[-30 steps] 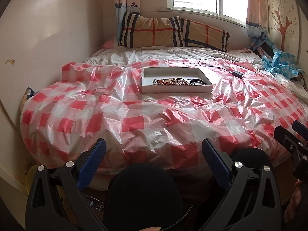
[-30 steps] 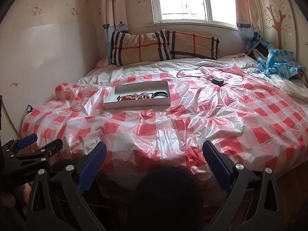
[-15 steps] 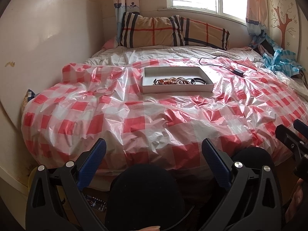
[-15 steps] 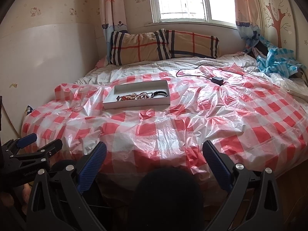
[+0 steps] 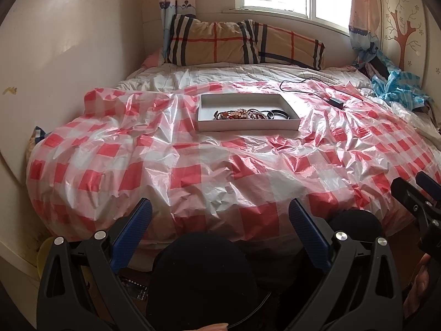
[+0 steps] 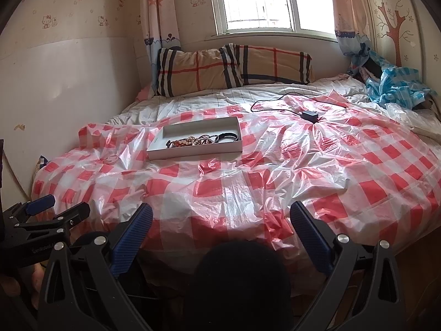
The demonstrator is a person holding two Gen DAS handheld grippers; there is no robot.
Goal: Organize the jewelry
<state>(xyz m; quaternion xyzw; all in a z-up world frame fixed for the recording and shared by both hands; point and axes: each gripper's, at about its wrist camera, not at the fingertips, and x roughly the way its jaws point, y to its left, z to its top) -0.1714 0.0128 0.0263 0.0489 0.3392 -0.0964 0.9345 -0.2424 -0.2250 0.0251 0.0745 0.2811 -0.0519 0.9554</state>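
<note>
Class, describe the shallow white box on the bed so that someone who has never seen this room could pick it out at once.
Start at the bed under the window, covered by a red-and-white checked plastic sheet. On the sheet lies the white box, a shallow open rectangle. It alone holds jewelry, a tangle of beads and dark bands; the nearby black adapter with its cable lies loose on the sheet.

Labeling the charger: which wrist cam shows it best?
Right wrist: the black charger is larger there, and its cord is traceable across the checked sheet toward the pillows. The left wrist view shows the charger smaller, off to the right past the white tray, cord thinner.
</note>
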